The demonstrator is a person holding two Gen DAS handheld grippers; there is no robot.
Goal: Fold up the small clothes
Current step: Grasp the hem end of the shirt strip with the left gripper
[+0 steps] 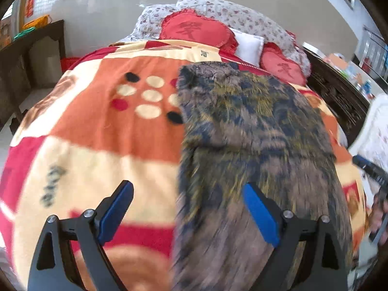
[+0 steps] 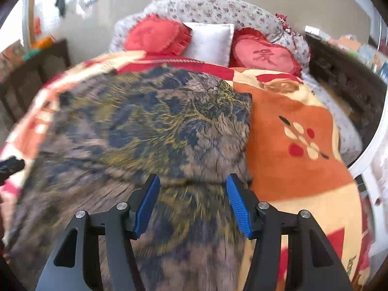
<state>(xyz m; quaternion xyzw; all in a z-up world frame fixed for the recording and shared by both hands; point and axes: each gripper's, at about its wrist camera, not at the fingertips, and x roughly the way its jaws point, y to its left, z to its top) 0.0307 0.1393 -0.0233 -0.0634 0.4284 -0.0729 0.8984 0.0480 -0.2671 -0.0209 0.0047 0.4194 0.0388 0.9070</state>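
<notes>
Holding my left gripper (image 1: 188,209) wide and empty over the garment's (image 1: 254,131) left edge, my right gripper (image 2: 193,203) half open above its near fold, nothing gripped; it looks soft, light, limp, so I'd pinch a corner; it lies on the blanket (image 1: 101,126), pillows (image 2: 208,41) far

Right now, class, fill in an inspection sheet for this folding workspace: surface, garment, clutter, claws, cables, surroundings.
Surface: bed under an orange, cream and red blanket.
Job's things: brown, blue and yellow patterned garment lying on the blanket.
Clutter: red heart cushions, a white pillow at the head.
Grippers: left claw open wide, nothing gripped; right claw partly open above the garment, pads not pressing.
Cables: nothing seen.
Surroundings: dark wooden furniture on both sides, pale wall behind.
</notes>
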